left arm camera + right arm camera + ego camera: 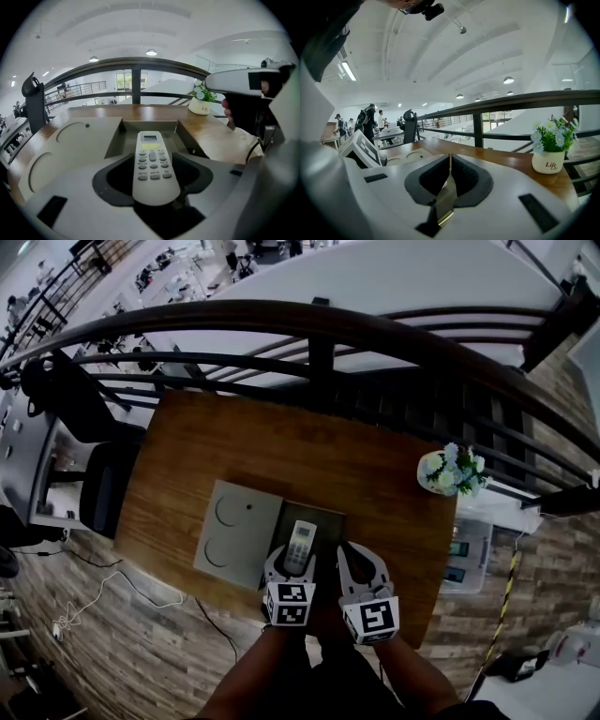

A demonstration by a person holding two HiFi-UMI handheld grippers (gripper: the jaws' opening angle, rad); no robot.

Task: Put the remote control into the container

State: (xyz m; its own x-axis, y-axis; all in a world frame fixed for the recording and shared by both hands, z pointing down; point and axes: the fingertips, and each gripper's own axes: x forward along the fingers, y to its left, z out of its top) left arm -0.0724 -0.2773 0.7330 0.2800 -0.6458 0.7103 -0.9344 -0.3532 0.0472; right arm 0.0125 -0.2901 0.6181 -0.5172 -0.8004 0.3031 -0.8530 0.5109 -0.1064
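Left gripper (pixel 294 555): its jaws stand wide and are clamped on the near end of the remote control (pixel 151 160), with the pads against its two long sides.
Remote control: held buttons up with its small display at the far end. It sticks out forward from the jaws, above the open top of the container (pixel 329 524). Whether its far end touches the container cannot be told.
Container: a grey box with a dark inside, at the near edge of the wooden surface (pixel 281 442), just in front of both grippers. The part of its inside that shows holds nothing.
Lid (pixel 234 532): a flat grey panel with two curved grooves and a small knob. It lies just beside the container on its left, and their edges seem to meet.
Right gripper (pixel 449 158): its jaws are closed together with only a thin seam between the pads and nothing in them. In the head view it hangs just to the right of the left gripper, beside the container's right edge, and is tilted less steeply.
Marker cubes: there is one on each gripper, close to the person's hands, and the left one (pixel 289 604) and the right one (pixel 372 620) are side by side.
Flower pot (pixel 451 472): a small white pot with pale blue and white flowers, at the right edge of the surface, well apart from the container.
Railing (pixel 319 334): dark bars that run along the far edge of the surface.
Chair (pixel 101 486): a dark chair that stands at the left end of the surface.
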